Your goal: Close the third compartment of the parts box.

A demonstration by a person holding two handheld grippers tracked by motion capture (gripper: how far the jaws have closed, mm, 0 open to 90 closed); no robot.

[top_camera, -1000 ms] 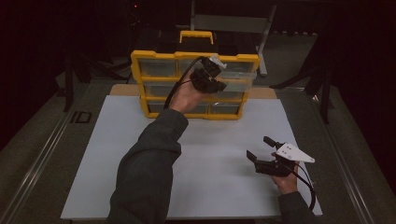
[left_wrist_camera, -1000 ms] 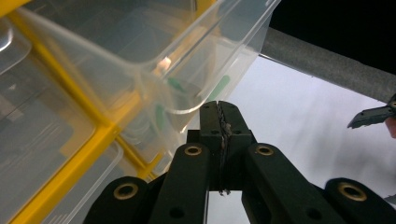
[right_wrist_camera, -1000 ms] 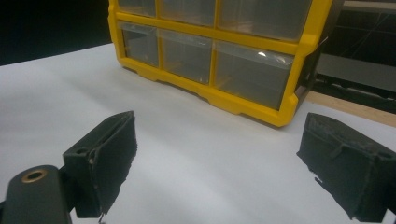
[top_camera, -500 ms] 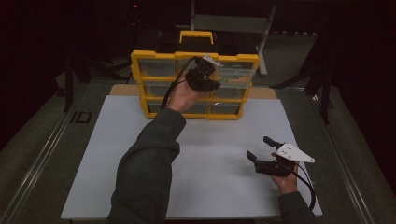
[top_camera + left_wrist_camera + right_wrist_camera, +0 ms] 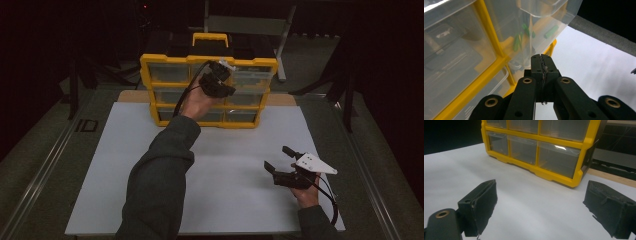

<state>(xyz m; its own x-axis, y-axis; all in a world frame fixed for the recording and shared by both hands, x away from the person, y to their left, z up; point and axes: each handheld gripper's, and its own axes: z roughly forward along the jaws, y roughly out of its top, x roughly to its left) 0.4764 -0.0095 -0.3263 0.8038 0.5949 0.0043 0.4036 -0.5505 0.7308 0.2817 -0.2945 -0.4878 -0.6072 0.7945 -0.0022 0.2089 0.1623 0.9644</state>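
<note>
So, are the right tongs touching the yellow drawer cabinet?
Apart. The high view shows the right tongs out on the white sheet, with bare sheet between them and the yellow drawer cabinet.

The green bits inside the clear drawer are blurred; the organizer is cut off above.

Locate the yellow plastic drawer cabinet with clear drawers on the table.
In the high view, the yellow plastic drawer cabinet with clear drawers stands at the far edge of the white table mat, centred, with the left tool raised against its upper drawers.
</note>
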